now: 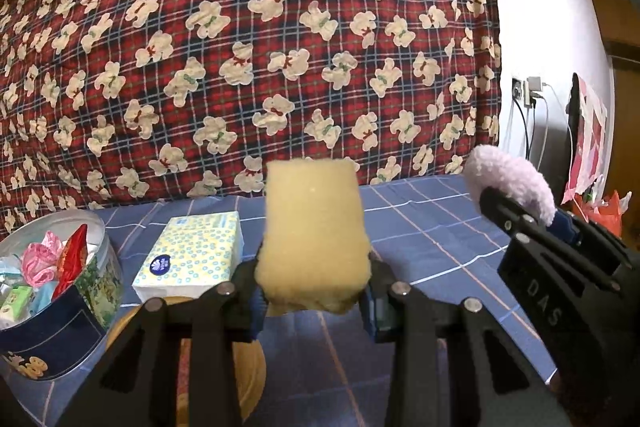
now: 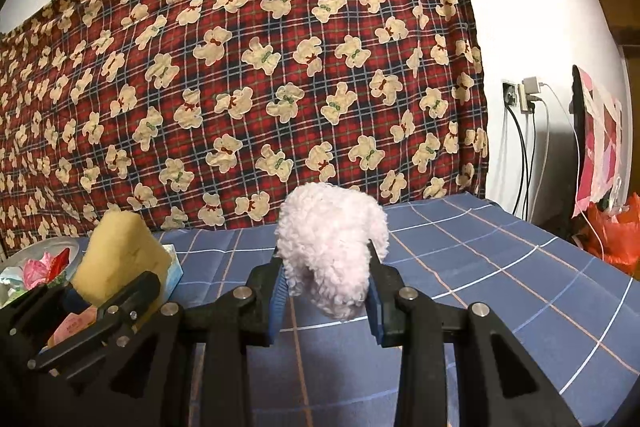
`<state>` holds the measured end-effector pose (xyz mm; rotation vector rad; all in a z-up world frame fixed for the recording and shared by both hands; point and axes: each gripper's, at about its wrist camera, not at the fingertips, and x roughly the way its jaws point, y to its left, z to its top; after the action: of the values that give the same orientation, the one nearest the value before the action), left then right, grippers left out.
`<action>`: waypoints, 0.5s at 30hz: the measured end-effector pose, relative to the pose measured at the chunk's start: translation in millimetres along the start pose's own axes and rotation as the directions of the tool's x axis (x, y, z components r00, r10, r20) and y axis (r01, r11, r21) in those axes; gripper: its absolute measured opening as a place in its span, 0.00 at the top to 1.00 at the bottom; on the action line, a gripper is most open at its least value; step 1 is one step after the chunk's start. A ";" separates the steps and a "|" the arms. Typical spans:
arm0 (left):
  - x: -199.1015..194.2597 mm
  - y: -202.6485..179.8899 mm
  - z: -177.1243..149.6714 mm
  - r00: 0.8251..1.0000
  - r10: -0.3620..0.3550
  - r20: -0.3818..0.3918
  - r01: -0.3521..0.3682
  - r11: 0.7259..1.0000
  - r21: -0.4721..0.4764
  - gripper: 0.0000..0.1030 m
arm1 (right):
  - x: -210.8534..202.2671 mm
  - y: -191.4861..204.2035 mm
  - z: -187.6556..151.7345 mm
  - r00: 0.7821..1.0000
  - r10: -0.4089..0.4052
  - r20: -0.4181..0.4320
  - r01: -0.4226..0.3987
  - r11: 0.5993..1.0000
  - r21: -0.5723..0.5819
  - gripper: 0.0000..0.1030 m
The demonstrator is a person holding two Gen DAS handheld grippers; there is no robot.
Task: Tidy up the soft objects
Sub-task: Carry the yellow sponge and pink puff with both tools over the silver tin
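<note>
My left gripper [image 1: 312, 291] is shut on a yellow sponge [image 1: 314, 231], which stands upright between the jaws above the blue checked cloth [image 1: 420, 227]. A fluffy pale pink plush piece [image 2: 332, 247] is clamped in my right gripper [image 2: 328, 291], also lifted off the cloth. In the left wrist view the right gripper [image 1: 516, 211] and its pink plush piece [image 1: 508, 183] hang at the right. Seen from the right wrist, the left gripper [image 2: 100, 291] holds the sponge [image 2: 120, 255] at the left.
A round tin [image 1: 80, 323] with wrapped sweets and small packets stands at the left. Beside it lies a tissue pack [image 1: 192, 255], with a yellow round object [image 1: 248, 375] under my left gripper. A red bear-print blanket [image 1: 260, 47] rises behind. Cables and a socket [image 2: 520, 99] are at right.
</note>
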<state>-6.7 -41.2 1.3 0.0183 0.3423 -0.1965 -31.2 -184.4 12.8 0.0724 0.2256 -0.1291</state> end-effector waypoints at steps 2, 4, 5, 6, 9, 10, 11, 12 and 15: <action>-3.0 0.7 -0.8 1.000 -0.002 0.003 0.002 1.000 0.000 0.65 | -1.1 0.8 -0.7 1.000 0.003 -0.005 -0.003 1.000 0.007 0.65; -5.4 1.7 -1.6 1.000 -0.002 0.005 0.002 1.000 -0.001 0.65 | -2.6 3.7 -0.6 1.000 0.009 -0.002 -0.009 1.000 0.003 0.65; -6.0 2.5 -1.7 1.000 -0.001 0.005 0.001 1.000 -0.002 0.65 | -4.1 5.5 -1.0 1.000 0.012 0.001 -0.012 1.000 -0.001 0.65; -7.3 3.6 -2.2 1.000 0.002 0.002 -0.002 1.000 -0.004 0.65 | -5.4 7.4 -1.4 1.000 0.015 0.002 -0.015 1.000 -0.003 0.65; -11.4 6.9 -3.7 1.000 0.002 0.000 -0.002 1.000 -0.008 0.65 | -10.2 14.7 -2.4 0.999 0.033 0.007 -0.032 0.999 -0.010 0.65; -12.9 8.0 -4.1 1.000 0.002 0.000 -0.002 1.000 -0.008 0.65 | -11.7 17.3 -2.7 0.999 0.037 0.009 -0.037 0.999 -0.013 0.65; -15.4 9.7 -4.8 1.000 0.003 0.002 -0.003 1.000 -0.008 0.65 | -12.9 20.1 -3.0 0.999 0.043 0.010 -0.043 0.999 -0.015 0.65; -17.3 11.0 -5.4 1.000 0.003 0.002 -0.003 1.000 -0.008 0.65 | -13.5 22.9 -3.4 0.999 0.051 0.009 -0.051 0.999 -0.014 0.65; -23.9 17.8 -7.5 1.000 0.008 0.002 -0.008 1.000 -0.006 0.65 | -13.7 30.8 -4.6 0.997 0.074 -0.004 -0.074 0.997 0.001 0.64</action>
<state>-27.8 -18.9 2.0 0.0131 0.3404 -0.1879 -41.3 -151.9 13.2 0.0816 0.2264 -0.0549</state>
